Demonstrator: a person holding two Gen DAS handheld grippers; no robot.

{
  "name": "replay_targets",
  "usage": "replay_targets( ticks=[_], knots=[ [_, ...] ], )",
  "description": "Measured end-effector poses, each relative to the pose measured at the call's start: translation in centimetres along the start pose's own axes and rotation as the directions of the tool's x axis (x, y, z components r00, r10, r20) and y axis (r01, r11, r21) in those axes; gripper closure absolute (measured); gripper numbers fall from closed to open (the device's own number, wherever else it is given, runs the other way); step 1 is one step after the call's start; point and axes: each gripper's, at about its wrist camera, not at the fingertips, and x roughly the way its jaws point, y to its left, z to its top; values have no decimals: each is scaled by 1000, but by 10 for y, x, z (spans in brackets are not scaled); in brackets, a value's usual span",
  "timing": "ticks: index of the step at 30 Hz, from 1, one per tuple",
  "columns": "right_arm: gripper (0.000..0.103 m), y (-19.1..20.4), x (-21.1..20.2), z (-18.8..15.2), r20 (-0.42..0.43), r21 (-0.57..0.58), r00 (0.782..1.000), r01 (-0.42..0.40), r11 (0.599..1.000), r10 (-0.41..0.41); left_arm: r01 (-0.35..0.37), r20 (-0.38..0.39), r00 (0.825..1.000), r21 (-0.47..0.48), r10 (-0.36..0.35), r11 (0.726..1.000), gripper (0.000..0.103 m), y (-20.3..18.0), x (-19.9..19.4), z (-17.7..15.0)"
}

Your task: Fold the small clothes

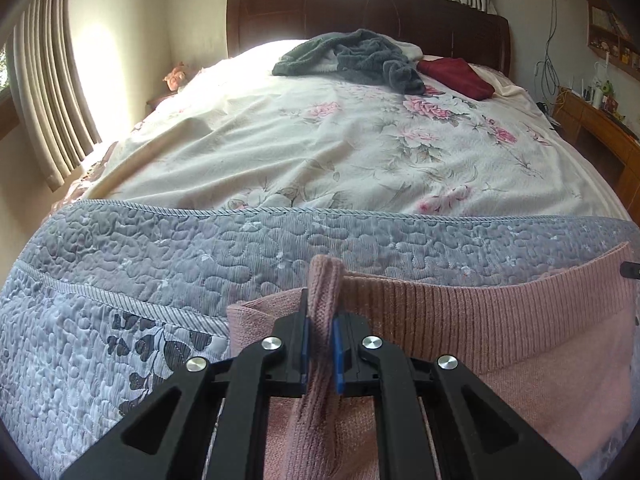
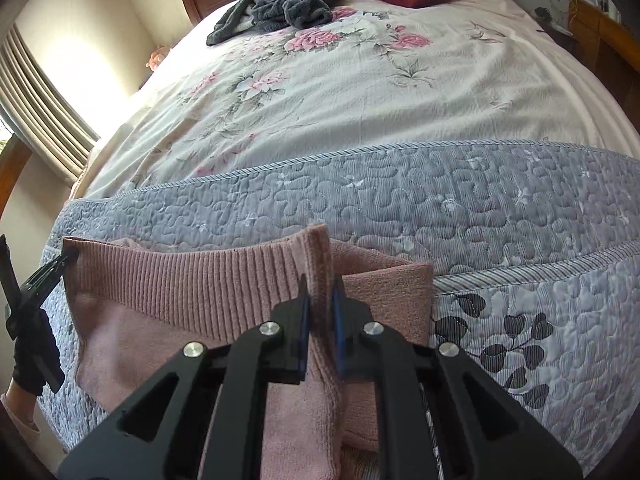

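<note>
While both grippers pinch the ribbed hem of the pink sweater (image 1: pixel 500 320), the left gripper (image 1: pixel 320 316) and the right gripper (image 2: pixel 321 300) hold it stretched flat on the grey quilt (image 2: pixel 480 200), probably so a straight fold can follow.

No writing, label, brand, number or sign can be read in either view. The small items on the far shelf (image 1: pixel 608 36) and on the wooden desk (image 1: pixel 600 120) at the right are too small and blurred to tell whether they bear any print.
</note>
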Motion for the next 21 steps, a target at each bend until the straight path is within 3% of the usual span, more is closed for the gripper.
replay_targets(
  ticks=[9, 12, 17, 21],
  knots=[
    [93, -12, 42, -10, -62, 6, 997, 48, 999, -47, -27, -100, 995, -29, 24, 999, 93, 3, 48, -15],
    [83, -13, 40, -11, -64, 10, 995, 75, 997, -74, -28, -118, 993, -62, 21, 998, 86, 11, 48, -17],
    [77, -22, -1, -24, -34, 42, 999, -1, 999, 3, -48, -53, 998, -91, 43, 995, 79, 30, 11, -16],
    [71, -25, -44, -59, -61, 28, 993, -100, 995, 101, -30, 19, 999, -17, 30, 999, 71, 29, -46, -31]
  ],
)
